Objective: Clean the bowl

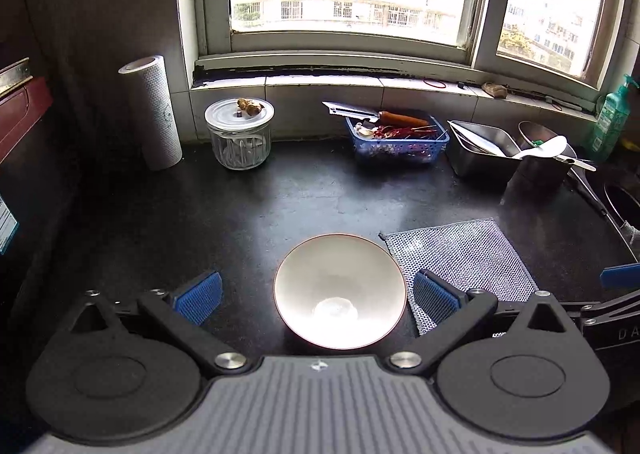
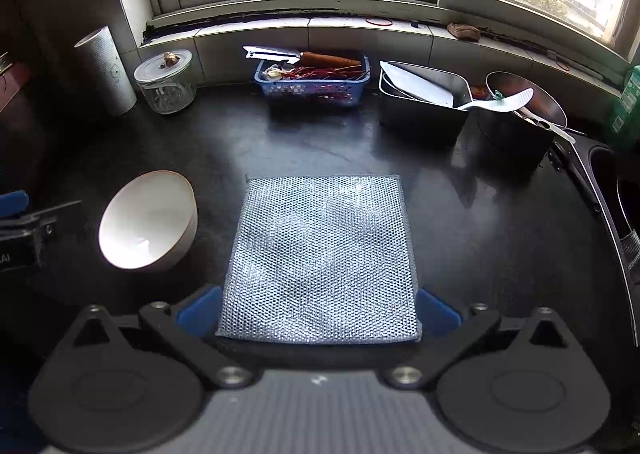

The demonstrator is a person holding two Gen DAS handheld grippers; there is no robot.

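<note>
Left wrist view: bowl (image 1: pixel 340 290) upright on dark counter (image 1: pixel 280 193), centred between wide-open jaws of left gripper (image 1: pixel 316 296), blue pads (image 1: pixel 198 296) flanking rim on either side, neither pad touching it, nothing held. Looks lined up that way for steadying the bowl by its rim during wiping. Inside pale, glossy, no dirt visible; faint sheen at bottom, water or glare, hard to say.

Right wrist view: mesh cloth (image 2: pixel 322 258) spread flat on counter, near edge lying between jaws of right gripper (image 2: pixel 320 314), also spread wide, gripping nothing. Pads mostly hidden behind cloth's corners; contact with cloth impossible to confirm. Cloth laid flat and square to gripper, probably for an easy pinch at its near edge. Bowl (image 2: pixel 148 219) here off to left of cloth, close beside it but apart, well outside these jaws; part of left gripper showing at far left edge.

Along back wall, clear of work area: paper roll (image 1: pixel 154 113), lidded glass jar (image 1: pixel 239 133), blue basket (image 1: pixel 400 141) with cleaver across it, steel tray (image 1: pixel 482 151), pot with white ladle (image 1: pixel 544 147), green soap bottle (image 1: pixel 610 117) by sink at right.

Judged from this: task barely begun, cloth not yet picked up, bowl not yet gripped. Likely next: closing right jaws on cloth edge, left jaws on bowl rim.
</note>
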